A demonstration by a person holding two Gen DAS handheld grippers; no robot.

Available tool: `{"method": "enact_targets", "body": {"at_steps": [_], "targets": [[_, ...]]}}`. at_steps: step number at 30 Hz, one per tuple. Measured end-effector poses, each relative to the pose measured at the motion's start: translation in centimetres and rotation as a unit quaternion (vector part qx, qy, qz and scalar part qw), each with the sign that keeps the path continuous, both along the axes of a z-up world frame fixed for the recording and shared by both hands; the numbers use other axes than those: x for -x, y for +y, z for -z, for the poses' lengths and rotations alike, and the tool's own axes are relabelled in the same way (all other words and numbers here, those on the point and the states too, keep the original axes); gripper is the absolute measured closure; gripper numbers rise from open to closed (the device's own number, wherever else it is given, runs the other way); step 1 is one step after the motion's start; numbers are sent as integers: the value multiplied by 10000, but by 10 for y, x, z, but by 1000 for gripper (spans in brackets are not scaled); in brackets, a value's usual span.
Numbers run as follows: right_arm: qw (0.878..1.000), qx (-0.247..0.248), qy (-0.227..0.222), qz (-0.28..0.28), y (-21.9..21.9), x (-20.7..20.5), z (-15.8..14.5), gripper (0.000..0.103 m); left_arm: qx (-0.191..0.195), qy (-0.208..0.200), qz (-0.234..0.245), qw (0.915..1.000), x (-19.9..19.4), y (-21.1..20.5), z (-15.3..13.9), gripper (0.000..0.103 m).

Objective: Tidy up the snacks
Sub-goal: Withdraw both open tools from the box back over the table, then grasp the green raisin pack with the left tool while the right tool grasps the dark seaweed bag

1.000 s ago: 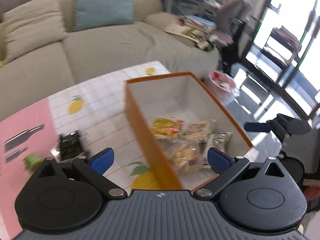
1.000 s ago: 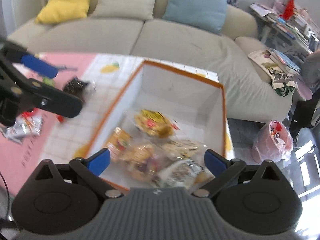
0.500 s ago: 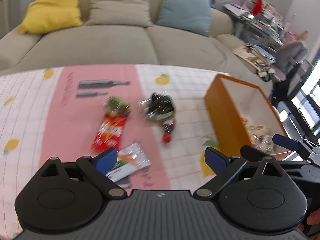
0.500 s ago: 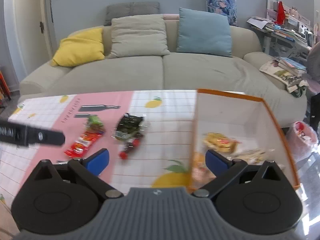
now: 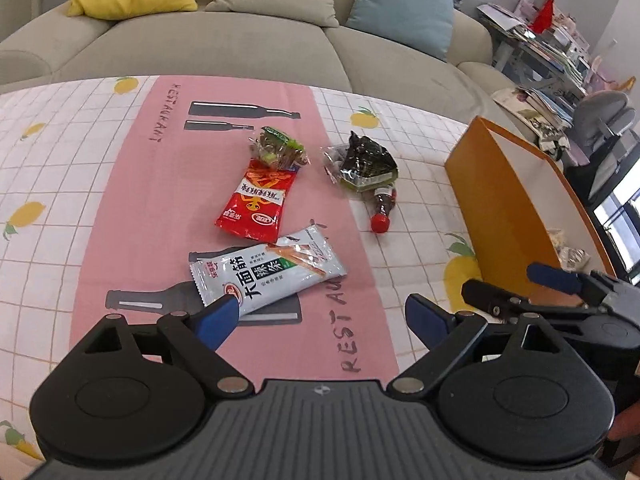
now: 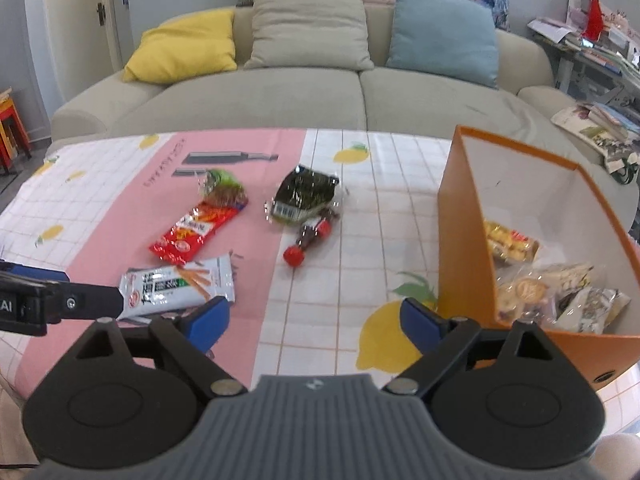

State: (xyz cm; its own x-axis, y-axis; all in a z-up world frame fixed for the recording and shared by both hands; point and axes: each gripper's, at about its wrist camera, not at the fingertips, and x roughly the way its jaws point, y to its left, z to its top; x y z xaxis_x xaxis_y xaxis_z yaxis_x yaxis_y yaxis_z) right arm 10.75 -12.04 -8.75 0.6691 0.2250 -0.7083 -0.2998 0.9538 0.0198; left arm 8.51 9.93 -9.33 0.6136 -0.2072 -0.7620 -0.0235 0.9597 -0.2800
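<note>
Loose snacks lie on the pink strip of the tablecloth: a white packet (image 5: 267,271) (image 6: 178,284), a red packet (image 5: 258,202) (image 6: 194,230), a green-topped clear packet (image 5: 278,147) (image 6: 224,188), a dark green packet (image 5: 366,164) (image 6: 304,194) and a small red-capped bottle (image 5: 382,210) (image 6: 310,238). An orange box (image 5: 496,200) (image 6: 460,240) at the right holds several snack packets (image 6: 532,280). My left gripper (image 5: 322,314) is open and empty just before the white packet. My right gripper (image 6: 314,318) is open and empty left of the box.
A beige sofa (image 6: 320,96) with yellow, beige and blue cushions runs behind the table. A cluttered desk (image 5: 548,40) and a grey chair (image 5: 608,120) stand at the right. The right gripper shows in the left wrist view (image 5: 560,292).
Both grippers have swung left, away from the orange box, and now face the loose snacks on the pink strip. Both stay open and empty.
</note>
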Motion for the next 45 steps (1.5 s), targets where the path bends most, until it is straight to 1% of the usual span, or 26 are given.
{"method": "enact_targets", "body": {"at_steps": [4,6,7,11,15,20,23,26,27,29,30,32,34,36,37,38,39,40,41,42,44,45], "targets": [[9999,5,107,3,4,-10,9,13,29,-113,-66,9999,-16,0,0,0],[10000,27,77,-22,7,-17,10,13,-14,-180,0,9998,-27,0,0,0],[10000,31,55,-41,8,-21,11,13,-103,-212,68,9997,-34,-2,-1,0],[10000,42,-57,-52,15,-44,12,13,-679,-405,273,9965,-59,-8,-2,0],[9999,110,-75,-3,22,-72,16,13,-922,-528,450,9933,-87,-4,0,0],[9998,-139,-35,143,25,-111,16,14,-1135,-697,880,9872,-123,2,9,0],[9994,-279,0,220,28,-132,18,14,-1142,-710,1013,9857,-146,9,17,0],[9989,-413,78,213,36,-153,21,14,-1202,-578,989,9861,-169,13,25,0],[9989,-418,90,192,39,-159,23,14,-1207,-562,1027,9858,-174,14,27,2],[9990,-395,107,170,45,-171,27,15,-1322,-556,1123,9833,-184,14,30,6],[9990,-401,125,167,47,-177,28,17,-1385,-563,1248,9808,-188,13,33,6],[9986,-454,187,192,51,-191,32,17,-1400,-574,1482,9773,-196,14,37,6],[9982,-490,275,227,55,-204,36,17,-1396,-460,1588,9763,-205,15,44,7],[9976,-511,387,259,59,-217,42,17,-1376,-379,1639,9761,-213,16,49,14],[9975,-499,415,291,61,-222,45,17,-1333,-354,1672,9762,-215,16,52,14],[9973,-491,455,306,62,-227,49,17,-1318,-339,1672,9765,-218,17,54,18],[9970,-473,508,353,63,-232,52,18,-1311,-329,1665,9767,-220,17,56,26],[9965,-476,555,401,64,-236,56,19,-1289,-323,1671,9769,-221,17,58,28],[9957,-518,640,420,63,-241,60,26,-1220,-300,1659,9781,-221,18,60,35],[9948,-550,740,440,63,-244,65,32,-1175,-250,1638,9791,-221,18,61,45],[9917,-707,985,420,62,-248,73,36,-1095,-196,1633,9803,-218,17,63,46],[9920,-710,949,424,62,-245,75,41,-1048,-192,1626,9809,-216,16,63,46]]}}
